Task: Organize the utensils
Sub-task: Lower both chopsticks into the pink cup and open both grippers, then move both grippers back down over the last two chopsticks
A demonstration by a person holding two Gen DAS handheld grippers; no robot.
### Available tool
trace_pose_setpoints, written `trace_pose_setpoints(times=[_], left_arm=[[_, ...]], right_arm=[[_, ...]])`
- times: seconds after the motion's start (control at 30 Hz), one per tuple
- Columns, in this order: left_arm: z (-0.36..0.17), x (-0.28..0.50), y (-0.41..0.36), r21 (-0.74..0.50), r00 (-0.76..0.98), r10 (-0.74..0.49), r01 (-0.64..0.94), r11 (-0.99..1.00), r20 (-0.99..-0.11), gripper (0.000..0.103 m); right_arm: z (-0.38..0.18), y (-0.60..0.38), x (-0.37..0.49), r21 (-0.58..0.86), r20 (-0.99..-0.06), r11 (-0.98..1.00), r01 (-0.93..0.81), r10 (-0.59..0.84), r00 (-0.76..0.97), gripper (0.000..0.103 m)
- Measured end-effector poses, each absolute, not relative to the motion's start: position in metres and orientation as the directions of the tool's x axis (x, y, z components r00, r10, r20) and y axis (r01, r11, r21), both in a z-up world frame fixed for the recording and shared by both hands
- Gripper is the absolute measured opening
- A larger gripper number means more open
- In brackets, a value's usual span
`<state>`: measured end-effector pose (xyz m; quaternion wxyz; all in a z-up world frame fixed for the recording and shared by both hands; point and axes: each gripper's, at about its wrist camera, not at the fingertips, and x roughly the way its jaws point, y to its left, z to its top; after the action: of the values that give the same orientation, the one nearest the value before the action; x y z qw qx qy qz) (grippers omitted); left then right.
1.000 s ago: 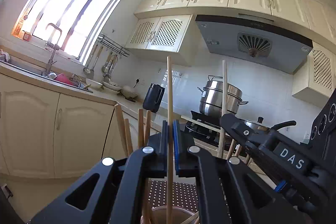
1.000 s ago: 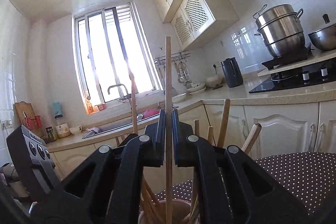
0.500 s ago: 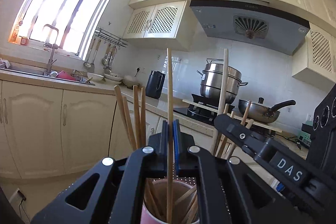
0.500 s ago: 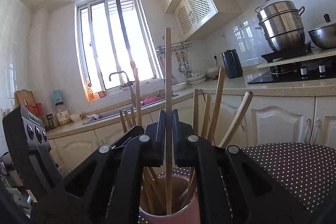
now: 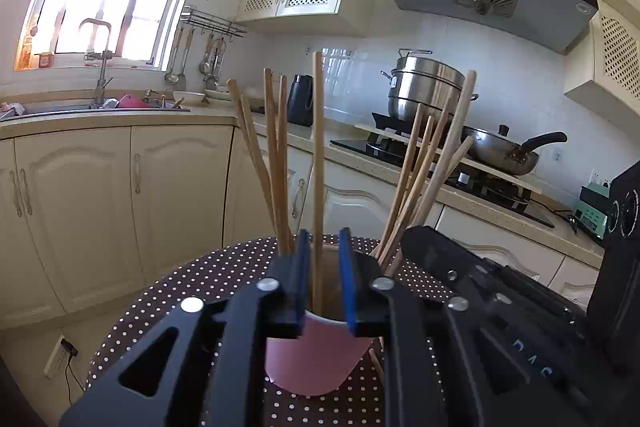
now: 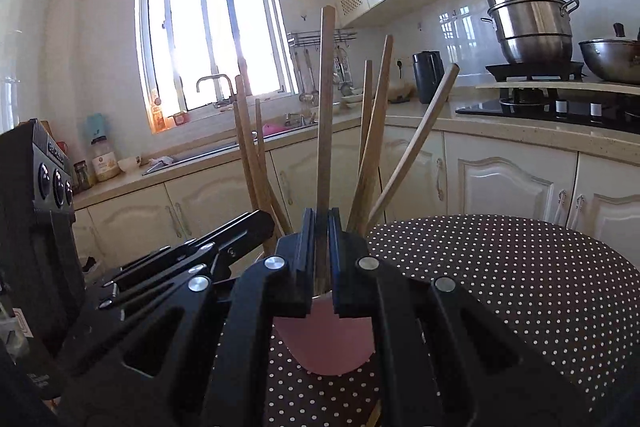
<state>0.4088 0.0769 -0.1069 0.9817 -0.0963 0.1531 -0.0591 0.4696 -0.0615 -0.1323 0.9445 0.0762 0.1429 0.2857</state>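
Chopsticks stand in a pink cup. Left gripper is parted around one upright stick; right gripper pinches another stick.

Steel steamer pot, black kettle

The chopsticks look like pale, unvarnished wood with a matt, smooth face; the cup holding them is pink with a soft, dull finish, material unclear; both claws, left and right, appear to be matt black plastic with shiny metal rivets; the tablecloth is dark brown, white-dotted cloth; the stacked steamer pot is bright polished metal; the kettle looks satin black; the counter is speckled, stone-like and slightly glossy; the wall tiles gleam.
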Motion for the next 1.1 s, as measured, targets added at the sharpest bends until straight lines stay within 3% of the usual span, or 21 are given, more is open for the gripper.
trace_pose_setpoints(times=[0.03,0.13,0.23,0.27,0.3,0.47,0.6,0.9,1.1], left_arm=[[-0.106,0.406,0.079,-0.201,0.948,-0.133,0.076,0.977,-0.287,0.027],[-0.101,0.394,0.087,-0.216,0.951,-0.128,0.068,0.974,-0.280,0.029],[-0.096,0.384,0.096,-0.236,0.952,-0.124,0.057,0.970,-0.281,0.036],[-0.094,0.381,0.098,-0.237,0.951,-0.122,0.054,0.970,-0.283,0.043],[-0.092,0.377,0.099,-0.237,0.951,-0.120,0.052,0.970,-0.284,0.049],[-0.082,0.359,0.098,-0.230,0.946,-0.125,0.056,0.972,-0.300,0.054],[-0.073,0.343,0.098,-0.234,0.942,-0.126,0.053,0.971,-0.310,0.061],[-0.052,0.302,0.082,-0.161,0.943,-0.116,0.068,0.985,-0.311,0.062],[-0.034,0.270,0.068,-0.108,0.956,-0.115,0.089,0.990,-0.270,0.069]], right_arm=[[-0.130,-0.062,0.467,0.226,-0.228,0.826,-0.517,0.560,0.796,0.009],[-0.124,-0.063,0.460,0.219,-0.229,0.832,-0.509,0.551,0.803,0.024],[-0.118,-0.067,0.452,0.233,-0.222,0.836,-0.496,0.543,0.810,0.045],[-0.116,-0.069,0.450,0.237,-0.221,0.837,-0.493,0.540,0.812,0.050],[-0.114,-0.070,0.446,0.239,-0.221,0.838,-0.490,0.539,0.813,0.051],[-0.105,-0.076,0.429,0.239,-0.225,0.840,-0.487,0.536,0.814,0.055],[-0.094,-0.082,0.417,0.237,-0.231,0.839,-0.489,0.538,0.811,0.063],[-0.072,-0.095,0.374,0.214,-0.218,0.849,-0.484,0.524,0.823,0.064],[-0.056,-0.107,0.335,0.179,-0.205,0.861,-0.475,0.505,0.838,0.066]])
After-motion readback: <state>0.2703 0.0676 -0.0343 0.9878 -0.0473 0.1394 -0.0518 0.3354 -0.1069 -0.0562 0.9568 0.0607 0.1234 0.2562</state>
